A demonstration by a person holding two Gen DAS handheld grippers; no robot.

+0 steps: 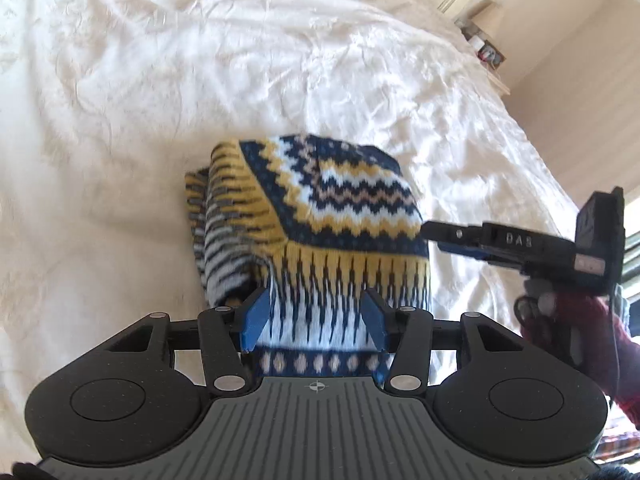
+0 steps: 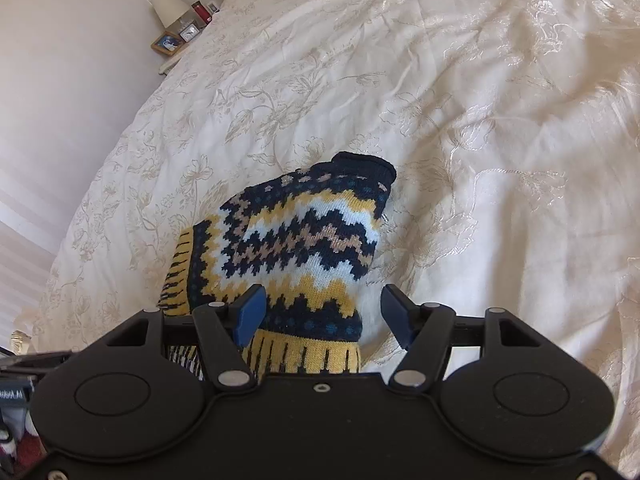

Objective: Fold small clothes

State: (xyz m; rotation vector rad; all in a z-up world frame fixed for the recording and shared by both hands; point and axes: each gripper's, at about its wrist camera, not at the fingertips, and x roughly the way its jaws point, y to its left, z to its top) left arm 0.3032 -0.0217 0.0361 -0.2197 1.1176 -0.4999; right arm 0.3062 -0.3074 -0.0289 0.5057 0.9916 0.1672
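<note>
The folded sweater (image 1: pixel 316 220) is seen near the bed's (image 1: pixel 160 80) foot edge; both the left gripper (image 1: pixel 316 316) and right gripper (image 2: pixel 320 312) are spread wide, nothing grasped; a lamp (image 2: pixel 170 8) is glimpsed beyond the far corner.

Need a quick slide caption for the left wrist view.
Open left claw over folded patterned knit sweater on white bedspread, right claw at its edge.

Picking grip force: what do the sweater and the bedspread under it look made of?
Sweater: thick knit, probably wool or acrylic; individual stitches show in the zigzag pattern, matte and soft. Bedspread: cream woven fabric with a slight sheen and raised floral stitching, possibly a cotton or satin blend; it wrinkles easily.
</note>
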